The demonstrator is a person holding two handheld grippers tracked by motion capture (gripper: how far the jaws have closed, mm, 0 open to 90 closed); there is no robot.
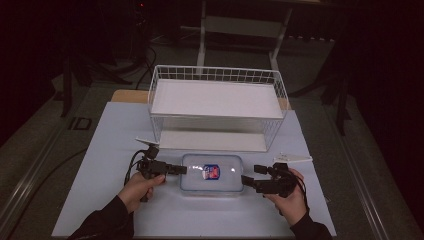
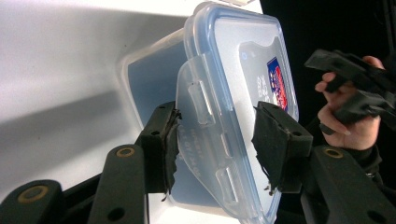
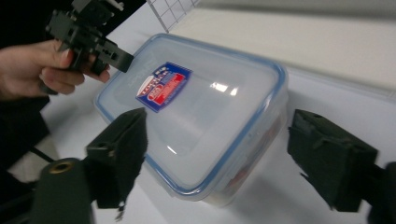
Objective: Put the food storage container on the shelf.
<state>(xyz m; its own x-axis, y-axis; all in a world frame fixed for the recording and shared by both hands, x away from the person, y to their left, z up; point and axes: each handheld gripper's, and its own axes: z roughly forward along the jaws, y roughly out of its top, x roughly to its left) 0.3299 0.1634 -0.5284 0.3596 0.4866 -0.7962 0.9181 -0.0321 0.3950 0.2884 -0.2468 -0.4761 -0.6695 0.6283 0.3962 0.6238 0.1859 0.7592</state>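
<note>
Beside container [image 1: 212, 173], both jaws open

The lid [image 3: 196, 107] of the clear box is carrying a red and blue sticker [image 3: 163, 86], but its words are staying too blurred to read.

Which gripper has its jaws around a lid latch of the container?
The left gripper: its open jaws straddle the flipped-out latch flap on the container. The right gripper is open too, but sits just off the opposite end, around nothing.
</note>
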